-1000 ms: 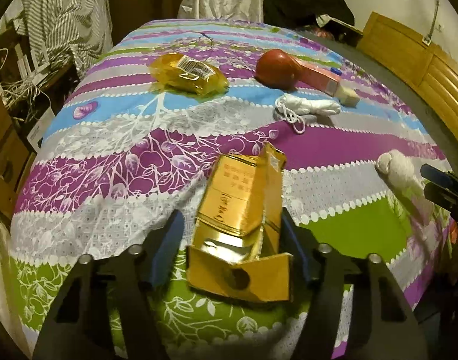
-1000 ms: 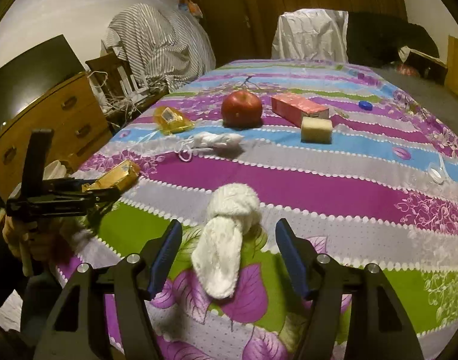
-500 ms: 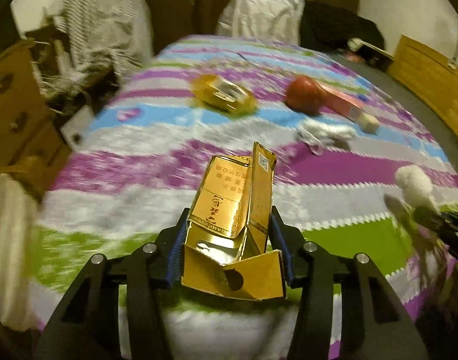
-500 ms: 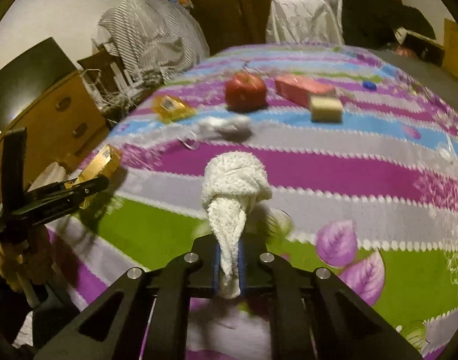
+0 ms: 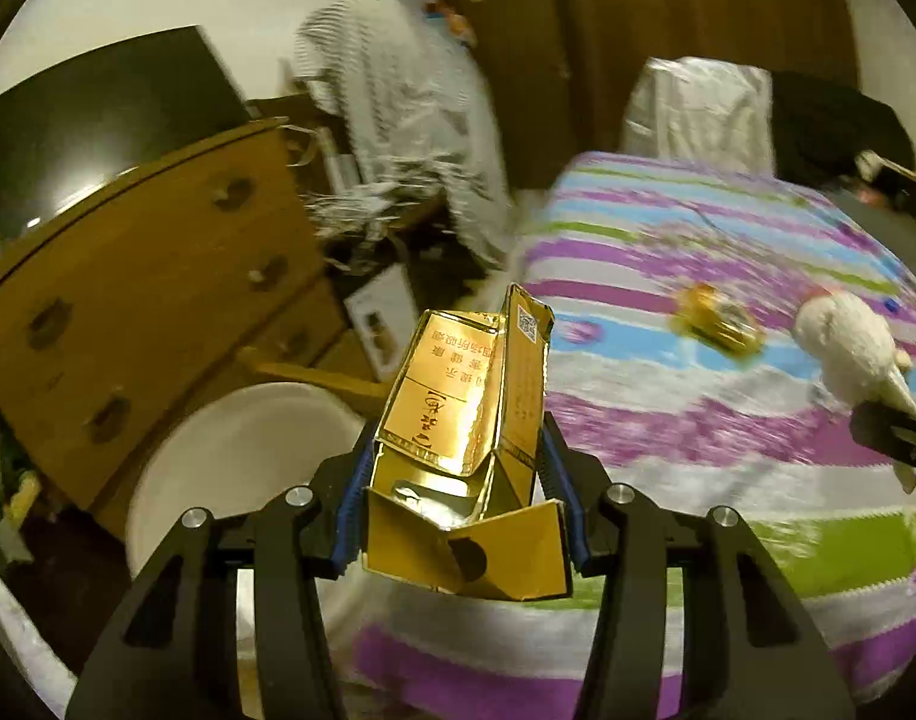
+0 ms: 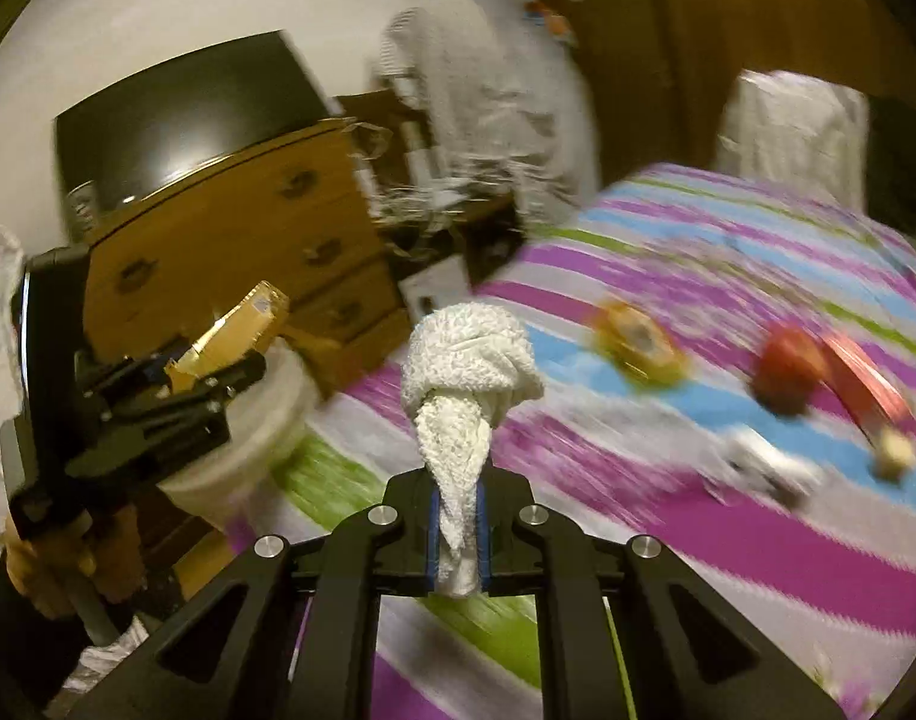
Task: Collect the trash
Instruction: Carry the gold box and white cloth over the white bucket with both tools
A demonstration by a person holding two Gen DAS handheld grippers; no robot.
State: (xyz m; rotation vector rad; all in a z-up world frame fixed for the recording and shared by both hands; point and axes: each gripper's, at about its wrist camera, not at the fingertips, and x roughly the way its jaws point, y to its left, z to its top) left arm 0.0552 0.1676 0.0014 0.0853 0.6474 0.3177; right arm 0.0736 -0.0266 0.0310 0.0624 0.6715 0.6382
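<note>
My left gripper [image 5: 458, 516] is shut on a torn gold carton [image 5: 467, 426], lifted clear of the bed and held over the rim of a white bin [image 5: 230, 462]. From the right wrist view the same left gripper [image 6: 218, 387] and gold carton [image 6: 236, 333] hang above the white bin [image 6: 248, 456]. My right gripper [image 6: 458, 531] is shut on a crumpled white tissue wad [image 6: 467, 375], raised off the striped bedspread [image 6: 668, 516]. At the right edge of the left wrist view, the tissue wad [image 5: 848, 354] shows again.
A yellow wrapper [image 5: 719, 321], a red apple [image 6: 788, 375], a pink box [image 6: 866, 387] and a white scrap [image 6: 770, 468] lie on the bedspread. A wooden dresser [image 5: 140, 276] stands behind the bin, with a dark screen [image 5: 98, 126] on top.
Both grippers closed on their items, lifted them off the bed and swung left toward the white bin. The views now face the dresser instead of the bed.
</note>
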